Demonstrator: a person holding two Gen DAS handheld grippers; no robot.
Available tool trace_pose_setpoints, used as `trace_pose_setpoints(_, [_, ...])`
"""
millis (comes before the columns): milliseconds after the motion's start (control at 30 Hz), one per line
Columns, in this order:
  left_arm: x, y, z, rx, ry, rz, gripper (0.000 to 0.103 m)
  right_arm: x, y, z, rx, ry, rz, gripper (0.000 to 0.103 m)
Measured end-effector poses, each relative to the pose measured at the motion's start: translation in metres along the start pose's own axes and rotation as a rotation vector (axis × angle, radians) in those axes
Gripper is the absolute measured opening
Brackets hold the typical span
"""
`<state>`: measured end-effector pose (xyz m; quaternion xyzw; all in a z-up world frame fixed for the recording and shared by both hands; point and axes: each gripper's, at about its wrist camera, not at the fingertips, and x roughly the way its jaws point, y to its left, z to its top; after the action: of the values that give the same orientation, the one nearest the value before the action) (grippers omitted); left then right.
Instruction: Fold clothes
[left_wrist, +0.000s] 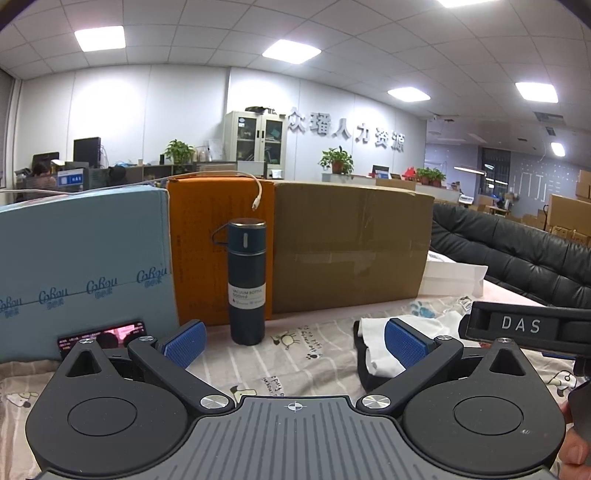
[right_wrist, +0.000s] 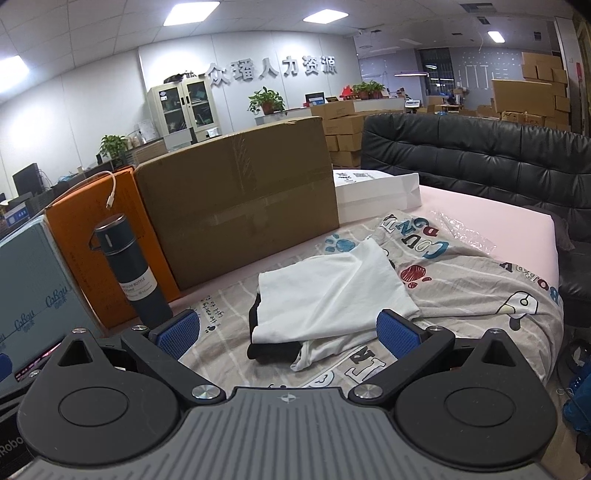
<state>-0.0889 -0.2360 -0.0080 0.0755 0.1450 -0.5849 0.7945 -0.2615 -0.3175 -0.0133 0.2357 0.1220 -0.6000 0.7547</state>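
A white garment (right_wrist: 328, 291) lies loosely folded on a cartoon-print sheet (right_wrist: 480, 280), with a black garment (right_wrist: 271, 349) sticking out under its near left corner. My right gripper (right_wrist: 290, 334) hangs open just in front of this pile, nothing between its blue pads (right_wrist: 399, 338). In the left wrist view the same white garment (left_wrist: 384, 334) and black edge (left_wrist: 364, 376) lie behind the right pad (left_wrist: 406, 347). My left gripper (left_wrist: 295, 343) is open and empty, left of the pile. The right gripper's body (left_wrist: 524, 326) shows at the right edge.
A dark blue vacuum bottle (left_wrist: 246, 280) stands upright close ahead of the left gripper, in front of an orange box (left_wrist: 218, 251). A brown carton (right_wrist: 240, 199), a light-blue box (left_wrist: 85, 269) and a white box (right_wrist: 376, 194) line the back. A phone (left_wrist: 103, 334) lies left. A black sofa (right_wrist: 480, 155) is at right.
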Motion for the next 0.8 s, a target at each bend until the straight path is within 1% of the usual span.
trace_pose_setpoints(800, [0.0037, 0.0041, -0.0012, -0.01, 0.027, -0.008, 0.103, 0.0036, -0.002, -0.0069, 0.006, 0.039, -0.003, 0.103])
